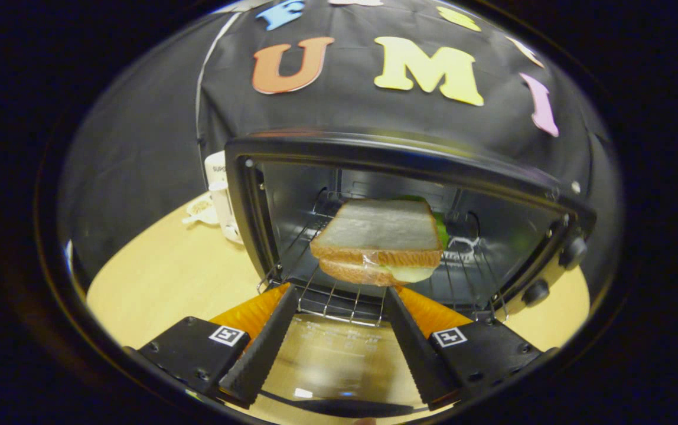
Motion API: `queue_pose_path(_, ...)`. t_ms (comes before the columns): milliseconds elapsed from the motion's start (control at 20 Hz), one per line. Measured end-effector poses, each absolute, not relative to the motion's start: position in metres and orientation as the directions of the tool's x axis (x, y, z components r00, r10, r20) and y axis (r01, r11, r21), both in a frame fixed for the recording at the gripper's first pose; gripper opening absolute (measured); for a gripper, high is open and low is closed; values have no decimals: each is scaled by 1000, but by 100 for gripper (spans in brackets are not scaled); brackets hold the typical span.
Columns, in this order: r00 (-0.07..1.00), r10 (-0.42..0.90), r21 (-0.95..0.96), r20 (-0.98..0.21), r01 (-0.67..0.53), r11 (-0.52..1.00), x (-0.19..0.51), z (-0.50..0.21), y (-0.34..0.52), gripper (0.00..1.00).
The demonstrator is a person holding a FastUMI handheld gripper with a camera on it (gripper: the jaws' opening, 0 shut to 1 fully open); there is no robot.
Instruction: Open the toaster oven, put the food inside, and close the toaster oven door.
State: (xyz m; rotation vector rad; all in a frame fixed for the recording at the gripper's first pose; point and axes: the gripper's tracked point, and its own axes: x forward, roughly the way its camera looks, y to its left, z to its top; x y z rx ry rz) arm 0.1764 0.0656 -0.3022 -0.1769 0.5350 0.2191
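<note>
- The claw [339, 295] hangs in front of the toaster oven [410, 165], its two fingers spread wide apart and gripping nothing.
- The sandwich [377, 239] sits just ahead of the fingertips, on the wire rack [339, 304] at the mouth of the oven; I cannot tell for sure whether the tips touch it, but they look just short of it.
- The sandwich is two slices of bread with a pale filling showing at its front edge and something green behind it.
- The oven door [333, 360] lies folded down flat beneath the fingers, its glass catching reflections.
- Two knobs [572, 252] stand on the oven's right side.
- To the left of the oven, on the wooden bench [162, 277], stands a white mug [216, 168], with a small dish [200, 208] near it.
</note>
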Motion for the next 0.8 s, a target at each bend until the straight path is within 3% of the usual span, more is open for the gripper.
queue_pose_path(450,916,138,-28,-377,-160,987,105,-290,39,99)
queue_pose_path(800,927,52,-49,-372,-75,996,66,-307,21,99)
